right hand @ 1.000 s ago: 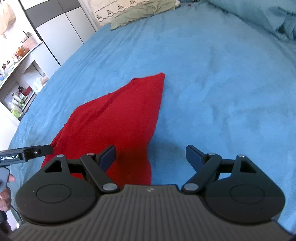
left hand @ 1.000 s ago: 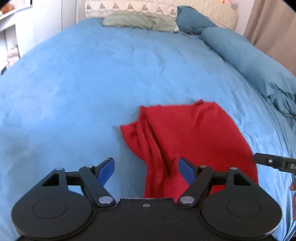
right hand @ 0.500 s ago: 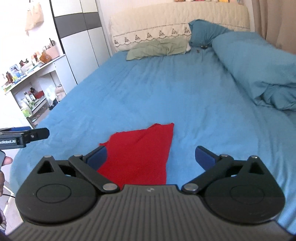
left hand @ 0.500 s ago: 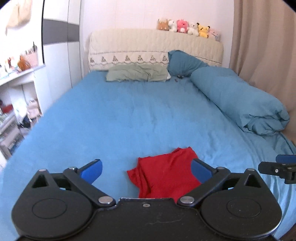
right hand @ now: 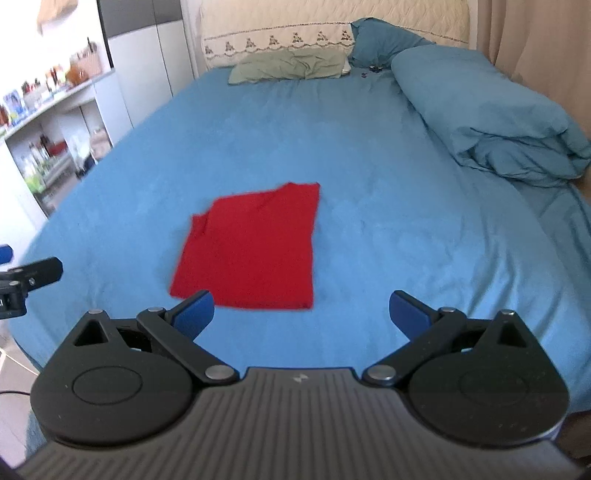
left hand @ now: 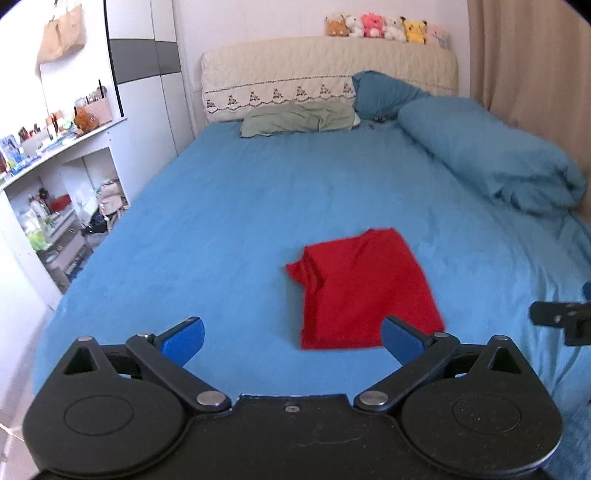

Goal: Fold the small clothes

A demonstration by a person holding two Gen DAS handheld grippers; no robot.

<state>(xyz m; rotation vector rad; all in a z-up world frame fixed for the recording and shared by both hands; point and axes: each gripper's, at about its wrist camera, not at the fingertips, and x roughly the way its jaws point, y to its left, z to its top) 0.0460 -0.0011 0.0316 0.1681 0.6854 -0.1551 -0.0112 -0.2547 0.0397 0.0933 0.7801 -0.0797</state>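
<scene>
Both grippers stood wide open and empty, the left gripper [left hand: 291, 338] having just finished spreading its jaws, the right gripper [right hand: 301, 312] likewise, with nothing between either pair of blue pads. Ahead of them, clear of the fingertips, the red garment [left hand: 364, 290] lay folded into a rough rectangle on the blue bedsheet [left hand: 236, 206], a bunched edge on its left side. Beyond it stretched the smooth sheet up to a green pillow [left hand: 299, 118], a dark blue pillow [left hand: 384, 92] and a cream headboard [left hand: 328, 70] topped by a row of plush toys [left hand: 384, 27]. Right of the grippers a rolled blue duvet [right hand: 491, 118] lay along a beige curtain [left hand: 528, 62]; left stood cluttered white shelves [left hand: 55, 192].
</scene>
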